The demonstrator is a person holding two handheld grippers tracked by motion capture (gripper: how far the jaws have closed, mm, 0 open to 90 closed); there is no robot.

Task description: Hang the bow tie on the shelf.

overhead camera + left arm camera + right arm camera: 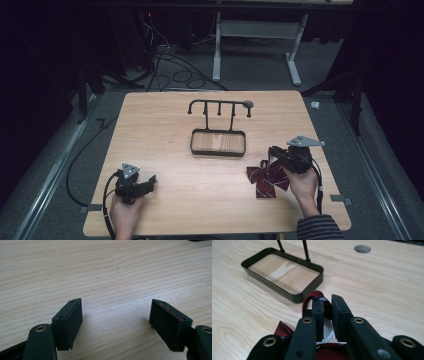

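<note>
A dark red striped bow tie (267,179) lies on the wooden table (165,130) at the front right. My right gripper (273,152) is shut on the bow tie's neck strap (315,295), a red loop that rises between the jaws in the right gripper view, where the gripper (327,305) pinches it close to the tray. A black metal stand (219,127) with a hook bar on top and a wood-bottomed tray (284,272) at its base stands at the table's middle. My left gripper (151,181) rests at the front left, open (116,315), with bare wood between its fingers.
A round hole (362,249) is cut in the tabletop beyond the stand. Cables (170,65) lie on the grey floor behind the table, and the white legs of another desk (295,55) stand farther back. Bare wood lies between the two grippers.
</note>
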